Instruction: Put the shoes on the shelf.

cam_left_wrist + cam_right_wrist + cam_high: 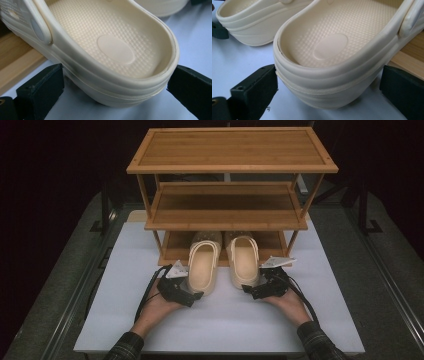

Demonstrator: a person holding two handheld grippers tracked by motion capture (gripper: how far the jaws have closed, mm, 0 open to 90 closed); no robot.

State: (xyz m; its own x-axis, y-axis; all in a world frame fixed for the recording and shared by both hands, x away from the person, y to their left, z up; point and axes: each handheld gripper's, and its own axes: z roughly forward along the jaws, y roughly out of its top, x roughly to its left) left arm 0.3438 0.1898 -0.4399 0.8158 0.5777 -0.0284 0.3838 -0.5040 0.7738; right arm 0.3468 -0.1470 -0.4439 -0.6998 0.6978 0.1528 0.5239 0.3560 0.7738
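Two cream clogs lie side by side, toes on the bottom board of a bamboo rack (227,212) and heels on the white tabletop (225,320). My left gripper (195,293) (117,72) straddles the heel of the left clog (204,265) (110,45). Its jaws stand wide, close against the heel's sides, and the heel shows no squeeze. My right gripper (252,290) (328,75) stands the same way around the heel of the right clog (244,262) (337,42), with a thin gap at its right jaw. Both clogs rest on the table.
The rack has three tiers, and its top board (230,150) overhangs the clogs' toes. Its front legs stand left and right of the pair. White tabletop spreads out around both hands, with grey floor beyond its edges.
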